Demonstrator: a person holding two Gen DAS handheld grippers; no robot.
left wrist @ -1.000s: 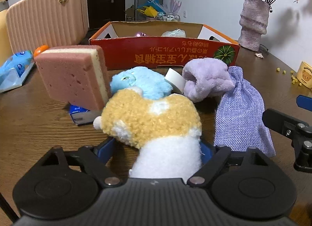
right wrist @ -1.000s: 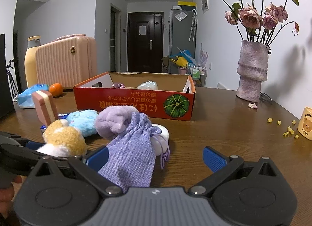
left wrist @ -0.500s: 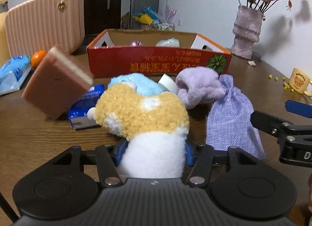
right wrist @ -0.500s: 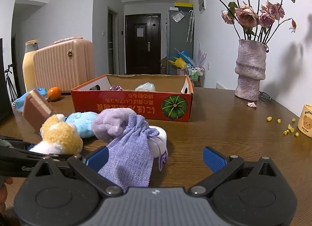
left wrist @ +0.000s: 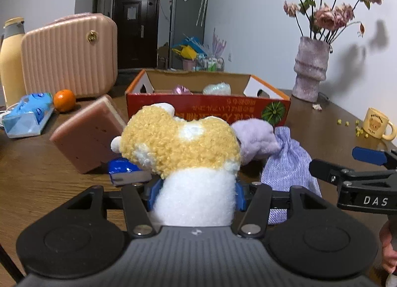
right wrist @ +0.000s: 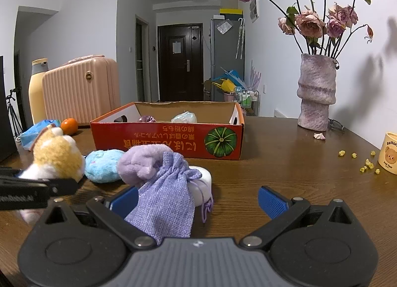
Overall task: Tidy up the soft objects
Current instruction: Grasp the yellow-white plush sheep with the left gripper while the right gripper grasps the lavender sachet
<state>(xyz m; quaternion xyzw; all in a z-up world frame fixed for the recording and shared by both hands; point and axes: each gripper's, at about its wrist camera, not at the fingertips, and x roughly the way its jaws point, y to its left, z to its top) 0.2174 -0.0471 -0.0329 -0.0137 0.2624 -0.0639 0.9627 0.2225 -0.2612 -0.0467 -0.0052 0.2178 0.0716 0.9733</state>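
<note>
My left gripper (left wrist: pixel 194 191) is shut on a yellow and white plush toy (left wrist: pixel 183 145) and holds it lifted above the table; it also shows in the right wrist view (right wrist: pixel 55 155). My right gripper (right wrist: pixel 198 200) is open and empty, its jaws around the lower end of a lilac cloth pouch (right wrist: pixel 166 195). A purple plush (right wrist: pixel 141 163) and a light blue plush (right wrist: pixel 103 165) lie beside the pouch. The red cardboard box (right wrist: pixel 173 138) stands behind them with small items inside. A pink sponge (left wrist: pixel 86 135) leans at the left.
A pink suitcase (left wrist: pixel 69 54), an orange (left wrist: pixel 64 100) and a blue tissue pack (left wrist: pixel 27 118) stand at the back left. A vase of flowers (right wrist: pixel 316 93) and a yellow mug (right wrist: pixel 388 153) stand at the right, with crumbs on the wooden table (right wrist: pixel 285 163).
My left gripper has closed on the yellow and white plush and lifted it up. The pink sponge has tipped over to the left. The right gripper has stayed open by the pouch.
</note>
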